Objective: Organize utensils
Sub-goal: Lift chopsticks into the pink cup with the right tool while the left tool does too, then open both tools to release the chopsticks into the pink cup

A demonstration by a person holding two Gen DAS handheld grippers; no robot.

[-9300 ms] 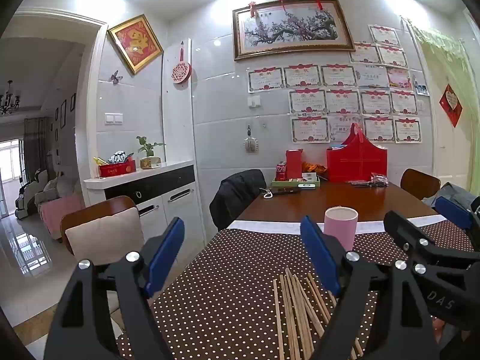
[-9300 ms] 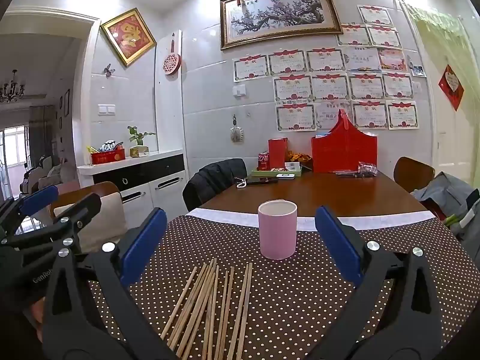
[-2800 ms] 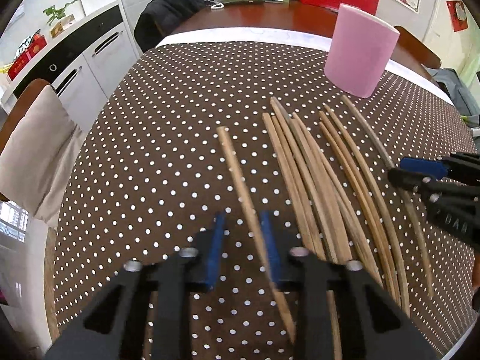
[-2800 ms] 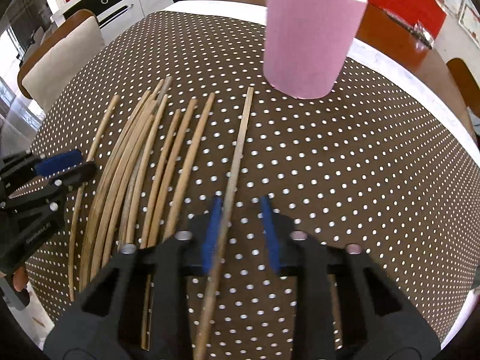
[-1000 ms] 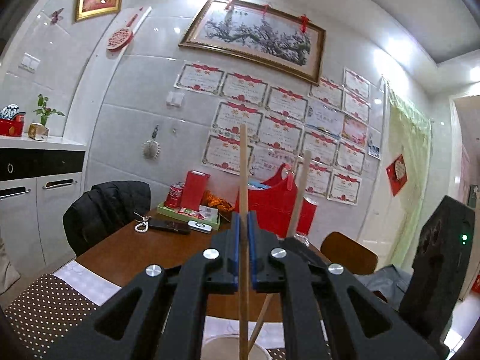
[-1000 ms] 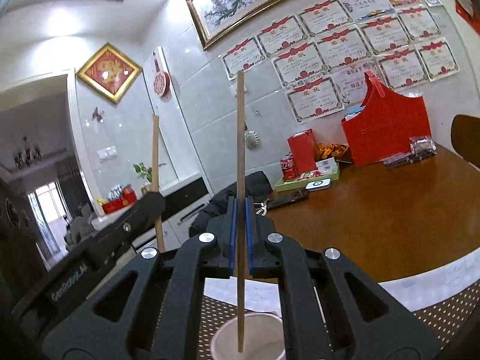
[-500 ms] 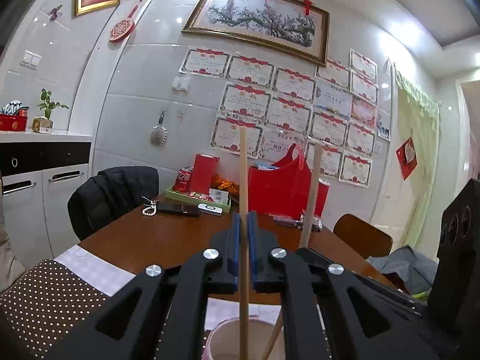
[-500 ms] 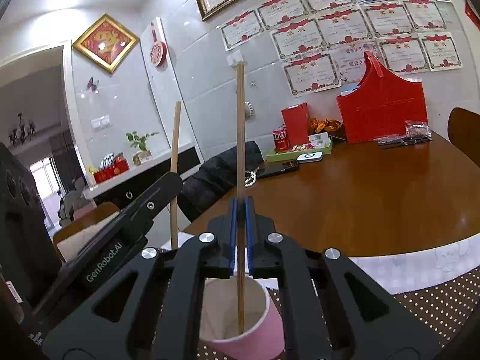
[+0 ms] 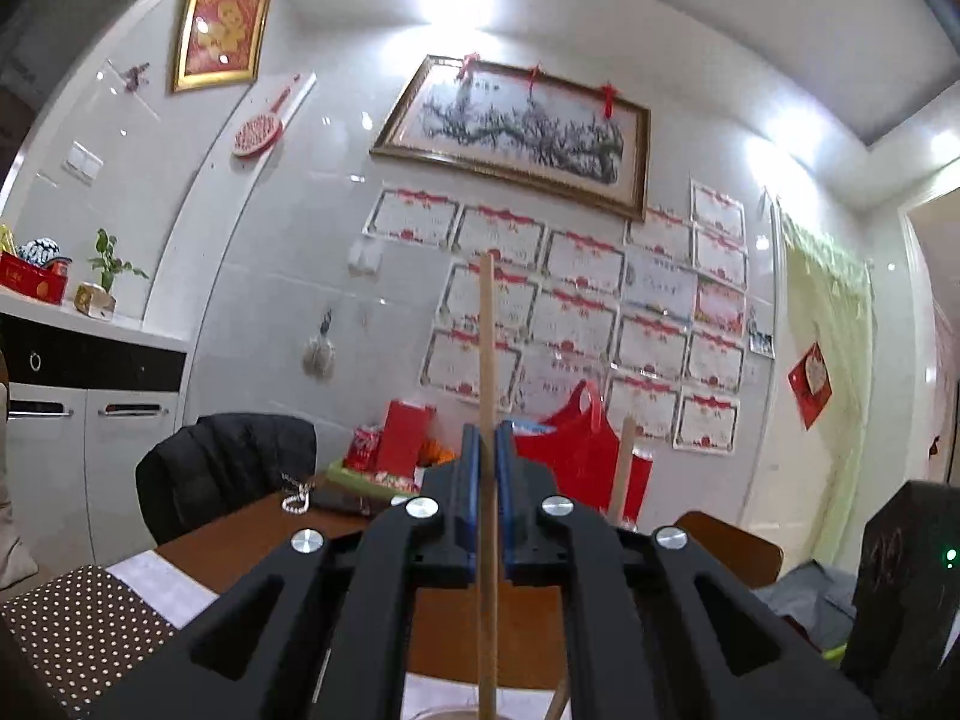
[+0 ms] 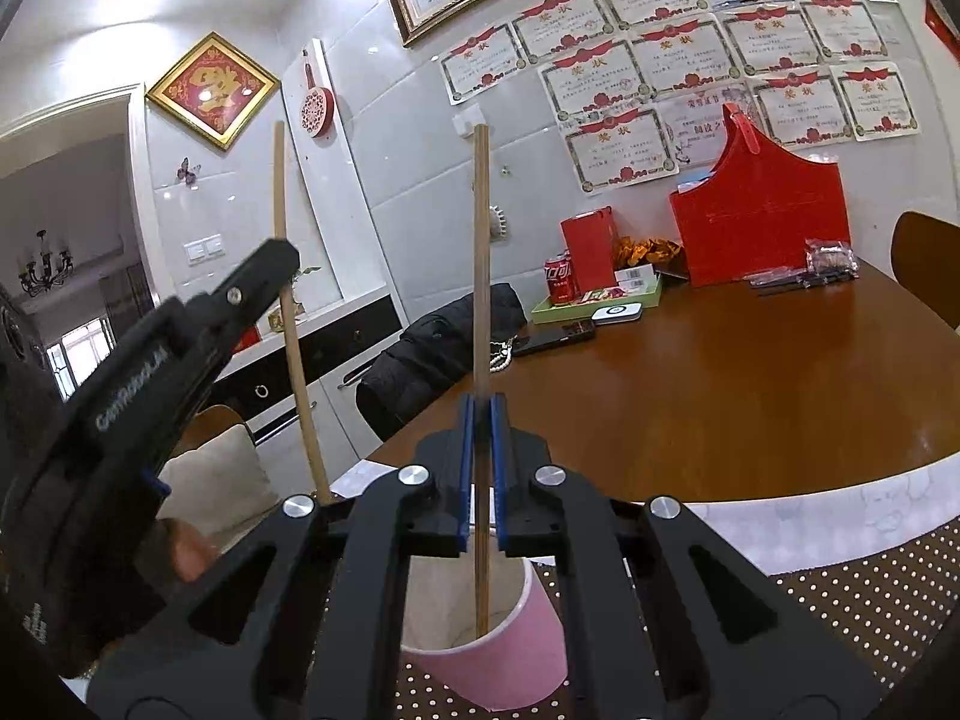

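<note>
Wooden chopstick upright, pink cup

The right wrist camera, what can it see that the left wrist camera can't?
Only the right wrist view shows the pink cup whole, with the right gripper's chopstick dipping into it, plus a soda can and the doorway with a chandelier.

Only the left wrist view shows the pale green curtain and the whole framed painting.

Both show the two chopsticks held upright, the left gripper and right gripper each shut on one, and the red bag on the wooden table.
</note>
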